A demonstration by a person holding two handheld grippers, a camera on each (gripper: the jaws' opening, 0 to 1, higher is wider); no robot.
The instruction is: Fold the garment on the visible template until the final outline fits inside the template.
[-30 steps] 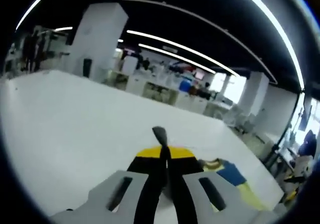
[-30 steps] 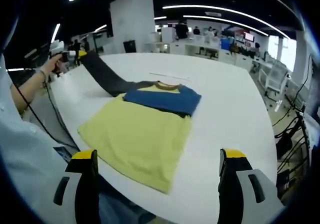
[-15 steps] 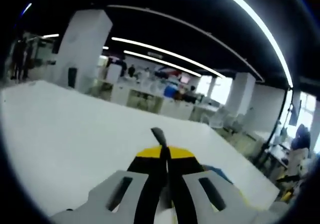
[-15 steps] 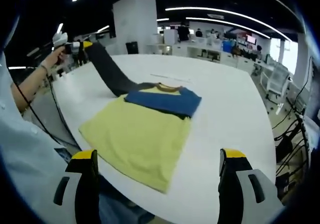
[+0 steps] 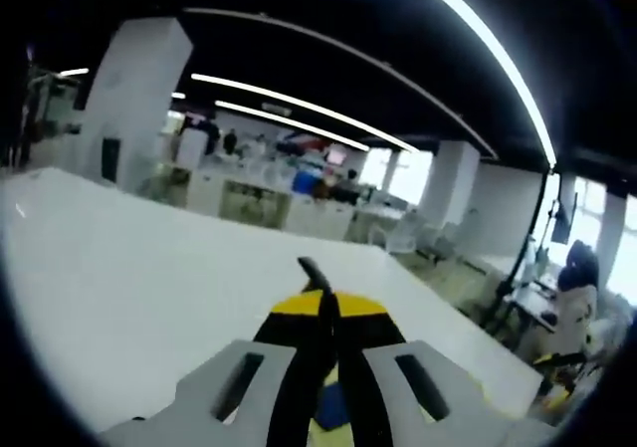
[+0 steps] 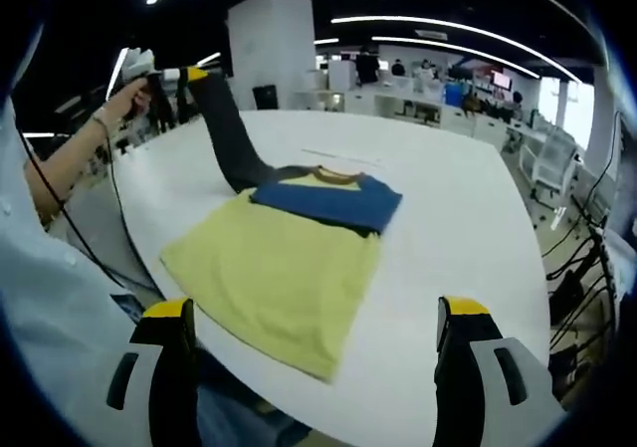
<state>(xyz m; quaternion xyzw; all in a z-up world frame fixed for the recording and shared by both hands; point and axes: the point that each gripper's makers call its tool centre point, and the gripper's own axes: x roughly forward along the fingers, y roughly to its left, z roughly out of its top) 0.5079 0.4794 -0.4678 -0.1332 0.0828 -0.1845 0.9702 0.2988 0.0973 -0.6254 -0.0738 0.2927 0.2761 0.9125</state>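
Observation:
A yellow garment [image 6: 274, 278] lies flat on the white table [image 6: 468, 198], its blue upper part [image 6: 328, 200] folded over at the far end. One dark grey sleeve [image 6: 231, 138] rises steeply from the garment's far left corner. My left gripper [image 6: 194, 74] is shut on that sleeve's end, held up by a hand [image 6: 124, 99]. In the left gripper view the jaws [image 5: 326, 303] are pressed together with a dark tip of sleeve [image 5: 311, 271] poking out, and a bit of the garment [image 5: 328, 407] shows below. My right gripper [image 6: 314, 313] stands open over the table's near edge.
A faint thin line [image 6: 338, 154] marks the table just beyond the collar. A person's light sleeve [image 6: 40, 298] and a thin cable [image 6: 109, 218] run along the left. Office chairs [image 6: 542, 163] stand past the table's right edge. Desks and a white pillar [image 6: 264, 44] fill the background.
The left gripper has lifted the dark sleeve higher, from a low slant to nearly upright. The left gripper view has tilted with it. The right gripper has stayed put.

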